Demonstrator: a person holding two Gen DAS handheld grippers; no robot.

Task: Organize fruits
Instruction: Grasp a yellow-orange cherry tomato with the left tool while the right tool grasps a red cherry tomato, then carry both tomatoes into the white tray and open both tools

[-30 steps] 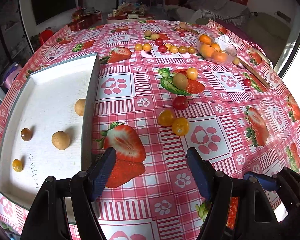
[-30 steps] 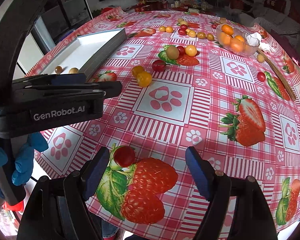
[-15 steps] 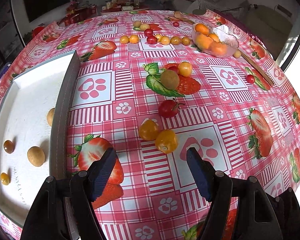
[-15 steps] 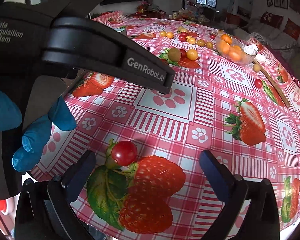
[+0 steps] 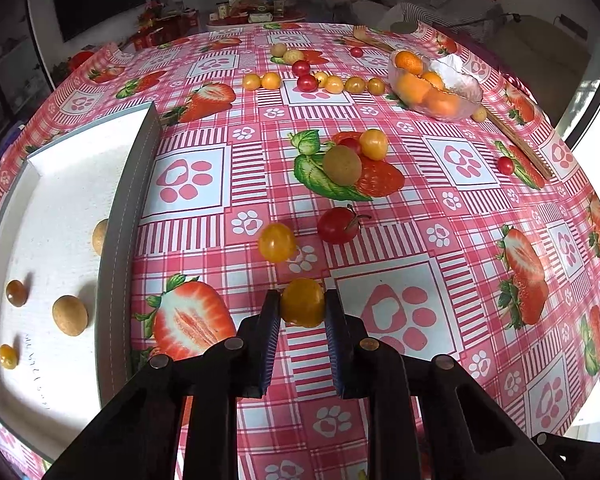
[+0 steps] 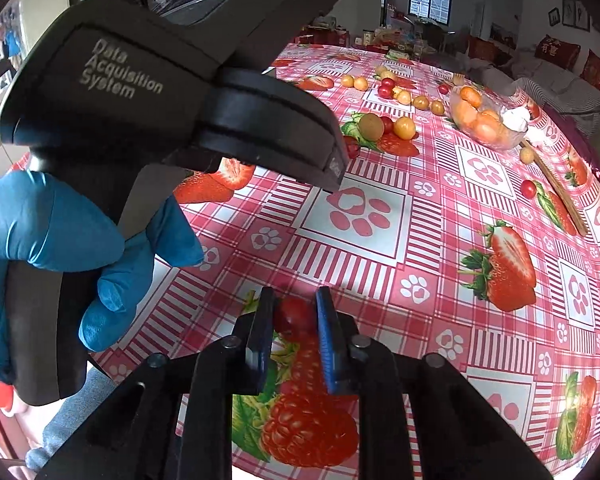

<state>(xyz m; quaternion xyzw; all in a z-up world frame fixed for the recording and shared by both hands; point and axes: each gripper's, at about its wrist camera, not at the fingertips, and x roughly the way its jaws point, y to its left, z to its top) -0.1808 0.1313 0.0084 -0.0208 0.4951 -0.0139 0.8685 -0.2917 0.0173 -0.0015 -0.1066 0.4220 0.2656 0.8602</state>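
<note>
The left gripper has just closed and pinches a yellow tomato on the tablecloth, just right of the white tray holding four small fruits. The right gripper has likewise just closed, squeezing a red cherry tomato near the table's edge. A blue-gloved hand grips the left tool's handle. Farther off, loose tomatoes lie scattered near a glass bowl of oranges.

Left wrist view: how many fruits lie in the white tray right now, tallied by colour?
Tan round fruits: 2
Dark amber fruit: 1
Small yellow fruit: 1
Total in the white tray: 4
</note>
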